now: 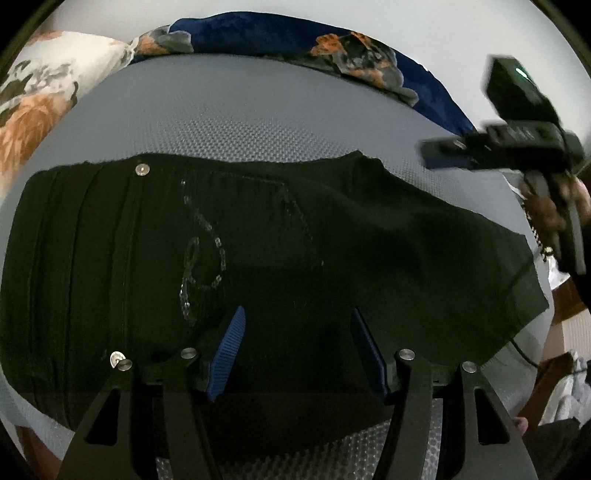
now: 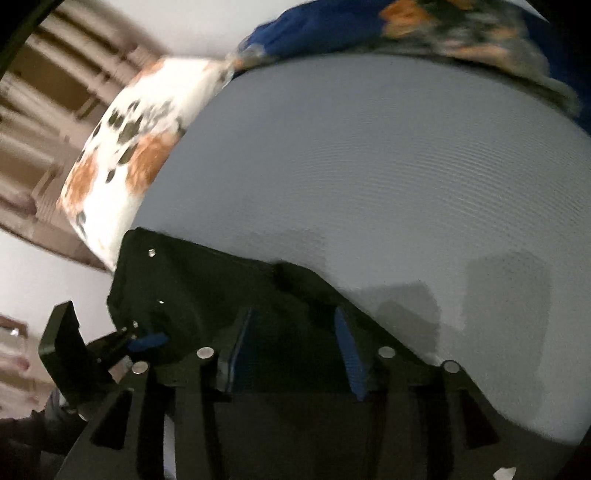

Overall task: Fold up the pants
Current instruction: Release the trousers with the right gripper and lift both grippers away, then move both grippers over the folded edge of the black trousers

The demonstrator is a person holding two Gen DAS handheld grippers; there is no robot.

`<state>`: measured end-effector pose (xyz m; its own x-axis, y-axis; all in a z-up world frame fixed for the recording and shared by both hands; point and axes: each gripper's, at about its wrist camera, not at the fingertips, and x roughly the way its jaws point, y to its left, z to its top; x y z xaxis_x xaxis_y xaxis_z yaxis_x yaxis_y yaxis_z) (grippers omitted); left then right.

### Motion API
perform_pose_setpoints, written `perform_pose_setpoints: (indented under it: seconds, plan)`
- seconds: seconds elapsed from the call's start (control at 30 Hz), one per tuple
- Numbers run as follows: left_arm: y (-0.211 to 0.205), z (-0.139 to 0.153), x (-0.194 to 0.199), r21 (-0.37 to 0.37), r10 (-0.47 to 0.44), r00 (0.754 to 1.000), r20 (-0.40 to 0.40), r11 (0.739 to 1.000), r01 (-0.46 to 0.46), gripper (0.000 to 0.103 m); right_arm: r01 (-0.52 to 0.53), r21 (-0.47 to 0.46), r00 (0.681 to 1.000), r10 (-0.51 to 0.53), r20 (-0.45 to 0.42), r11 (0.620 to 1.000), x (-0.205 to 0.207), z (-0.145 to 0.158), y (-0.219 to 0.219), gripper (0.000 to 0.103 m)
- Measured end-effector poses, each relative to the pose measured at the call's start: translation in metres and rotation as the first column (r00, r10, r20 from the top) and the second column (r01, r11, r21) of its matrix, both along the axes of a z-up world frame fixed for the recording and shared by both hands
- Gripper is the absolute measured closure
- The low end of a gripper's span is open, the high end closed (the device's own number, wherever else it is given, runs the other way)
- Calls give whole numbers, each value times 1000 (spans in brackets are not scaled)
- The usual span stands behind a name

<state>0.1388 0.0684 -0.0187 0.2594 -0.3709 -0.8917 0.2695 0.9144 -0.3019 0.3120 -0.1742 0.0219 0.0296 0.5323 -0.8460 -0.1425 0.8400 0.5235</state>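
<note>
Only my left view shows the sequin pattern on the folded black denim pants point(image 1: 258, 258); my left gripper point(image 1: 297, 321) and right gripper point(image 2: 295, 325) are both wide apart.

this looks like a bedroom in someone's home. there's a bed with a grey textured sheet point(image 1: 258, 122), a white pillow with orange flowers point(image 2: 122, 158) at one end, and a dark blue floral blanket point(image 1: 280, 37) bunched along the far edge against a plain white wall point(image 1: 424, 26).
</note>
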Motion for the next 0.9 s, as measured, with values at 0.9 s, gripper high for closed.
perform_pose_setpoints:
  seconds: [0.9]
  plan:
    - [6,-5,-6,-19,-21,999,35,1000,22,43,-41,-46,996,44,72,998,33,-42,45,93]
